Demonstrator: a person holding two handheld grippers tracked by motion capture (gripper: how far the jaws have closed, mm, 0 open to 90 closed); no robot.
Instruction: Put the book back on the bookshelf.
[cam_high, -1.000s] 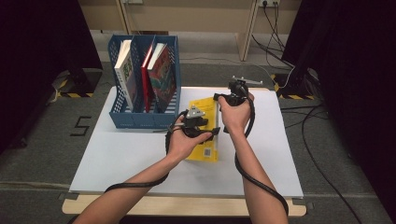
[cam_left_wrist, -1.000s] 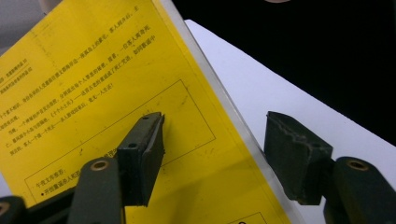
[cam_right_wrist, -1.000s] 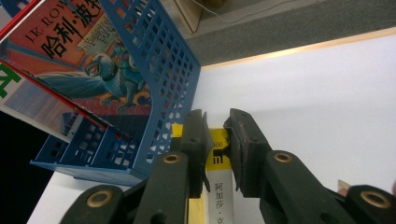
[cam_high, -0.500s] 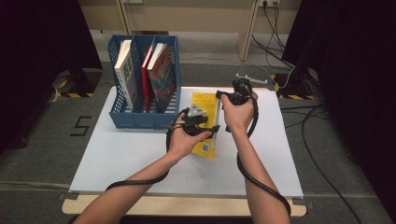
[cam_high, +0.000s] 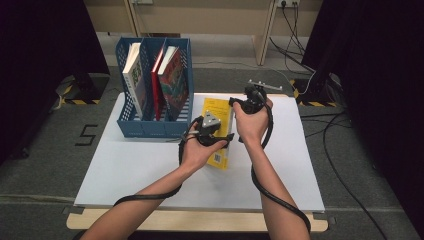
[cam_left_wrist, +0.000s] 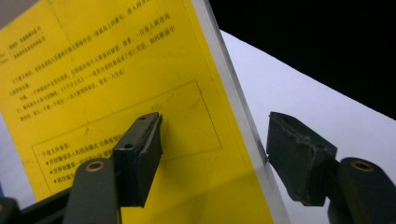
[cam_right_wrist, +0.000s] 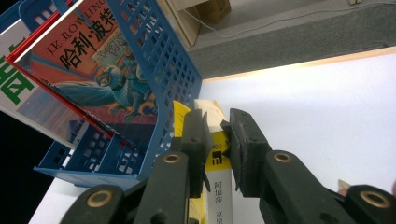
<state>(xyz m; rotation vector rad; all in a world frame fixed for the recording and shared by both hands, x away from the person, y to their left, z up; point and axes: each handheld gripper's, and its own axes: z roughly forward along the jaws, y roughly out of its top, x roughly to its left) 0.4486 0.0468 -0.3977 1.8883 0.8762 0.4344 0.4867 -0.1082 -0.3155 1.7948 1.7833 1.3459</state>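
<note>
One yellow book (cam_high: 218, 131) stands tilted on edge at the middle of the white desk (cam_high: 125, 165), just right of one blue file rack (cam_high: 150, 122) with three books (cam_high: 172, 82) in the upper left of the frame. The right gripper (cam_right_wrist: 216, 135) has its jaws clenched on the book's spine. The left gripper (cam_left_wrist: 212, 154) straddles the book, its jaws released and just opened wider.

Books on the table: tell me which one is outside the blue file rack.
The yellow book, the one the right tool clamps by its spine. The Harry Potter book and the others stand in the blue file rack.
</note>
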